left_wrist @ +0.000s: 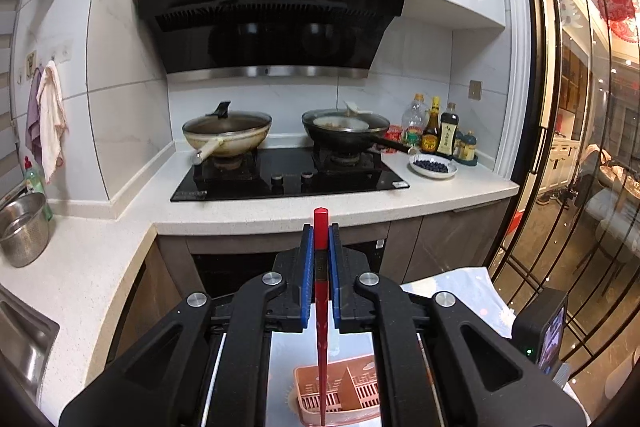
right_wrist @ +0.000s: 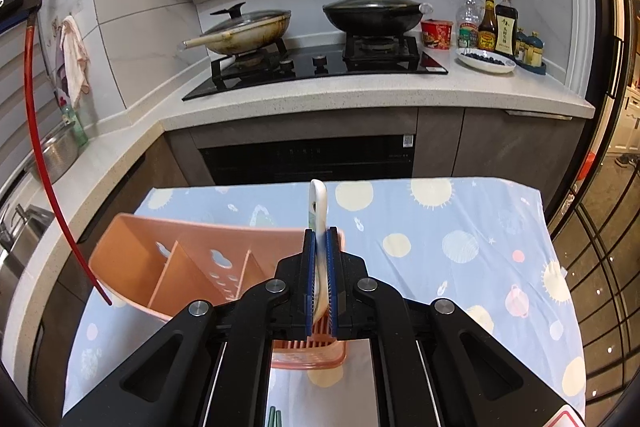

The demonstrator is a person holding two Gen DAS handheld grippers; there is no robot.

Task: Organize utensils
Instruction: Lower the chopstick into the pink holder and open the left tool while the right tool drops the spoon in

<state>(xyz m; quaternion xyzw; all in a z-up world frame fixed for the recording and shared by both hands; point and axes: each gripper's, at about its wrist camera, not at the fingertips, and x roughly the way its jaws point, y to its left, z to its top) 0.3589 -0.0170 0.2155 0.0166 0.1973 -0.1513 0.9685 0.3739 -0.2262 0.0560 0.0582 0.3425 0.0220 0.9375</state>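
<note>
Your left gripper (left_wrist: 321, 227) fills the lower half of its view, its blue-padded jaws clamped on a long red chopstick (left_wrist: 321, 327). That stick runs straight along the jaws, its blunt end poking out toward 12 o'clock and its thin tip reaching down at 6 o'clock over the salmon-pink slotted plastic utensil caddy (left_wrist: 352, 391). Whether the tip touches the caddy cannot be told.

Your right gripper (right_wrist: 320, 231) is closed tight on a white ceramic spoon (right_wrist: 318, 203), held on edge, with its looped end sticking out past the pads toward 12 o'clock. The caddy sits partly beneath these jaws, spreading toward 9 o'clock, its dividers and cut-out holes showing. From this camera the chopstick appears at 9 o'clock as a curved red line whose tip ends just beside the caddy's left wall.

The caddy rests on a pale blue cloth printed with suns and planets (right_wrist: 460, 227). Two dark green sticks (right_wrist: 275, 417) peek out at 6 o'clock under your right gripper.
</note>
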